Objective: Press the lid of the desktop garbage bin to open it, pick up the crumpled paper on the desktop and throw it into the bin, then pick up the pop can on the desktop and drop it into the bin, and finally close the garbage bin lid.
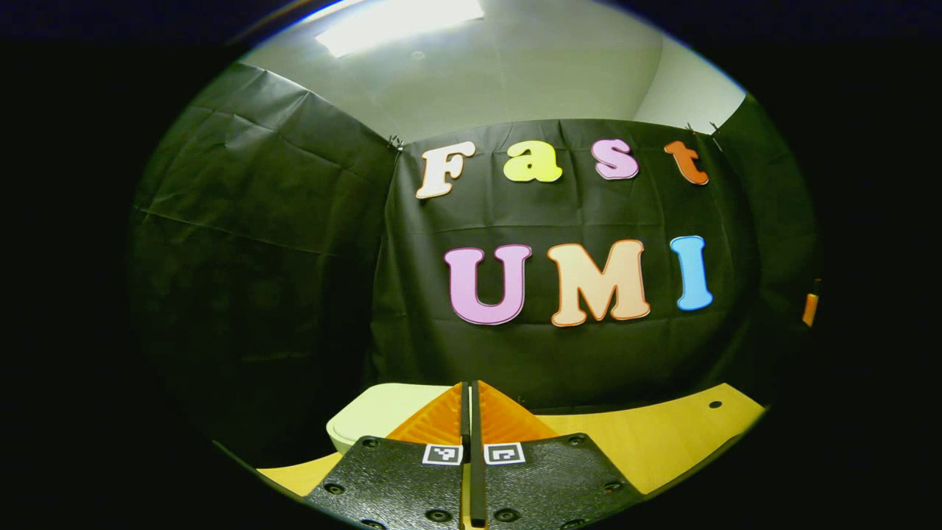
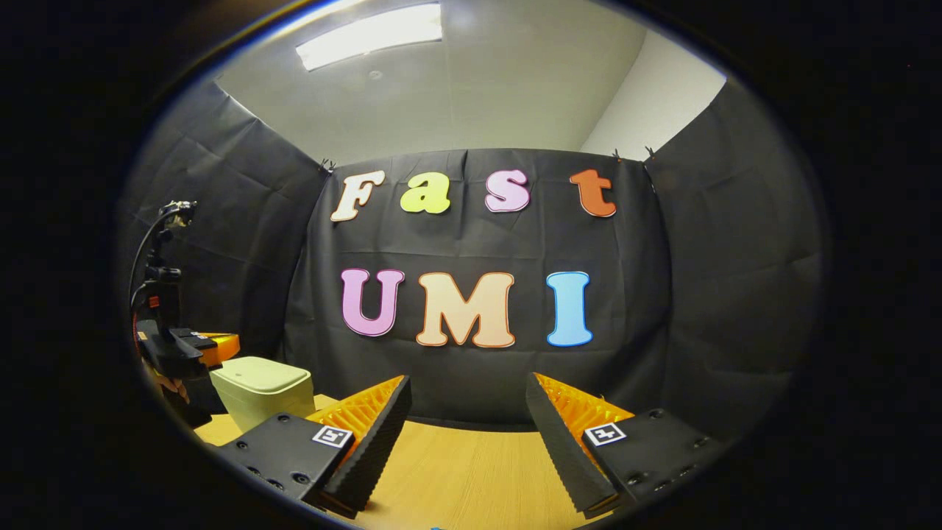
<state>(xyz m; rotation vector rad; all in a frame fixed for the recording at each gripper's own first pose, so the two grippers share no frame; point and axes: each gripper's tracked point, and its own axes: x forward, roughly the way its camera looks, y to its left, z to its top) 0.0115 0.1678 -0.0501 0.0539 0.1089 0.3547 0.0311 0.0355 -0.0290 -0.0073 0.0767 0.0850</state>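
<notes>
At the far left of the wooden desktop point(image 2: 471, 471) stands the pale bin point(image 2: 263, 394), lid point(image 2: 259, 374) down and flat. Left gripper point(image 1: 471, 412) rides just above and behind it, fingers pressed together with nothing between them; likely a deliberate blunt tip for pushing the lid, since the task starts with a press. In the right gripper view this gripper point(image 2: 193, 347) hangs just left of the bin, close to the lid but contact not certain. Right gripper point(image 2: 467, 412) waits well right of the bin over bare desktop, fingers spread wide, holding nothing; probably readied for the paper pickup. Crumpled paper and can: positions not established from here. Lid-opening step looks not yet done.
</notes>
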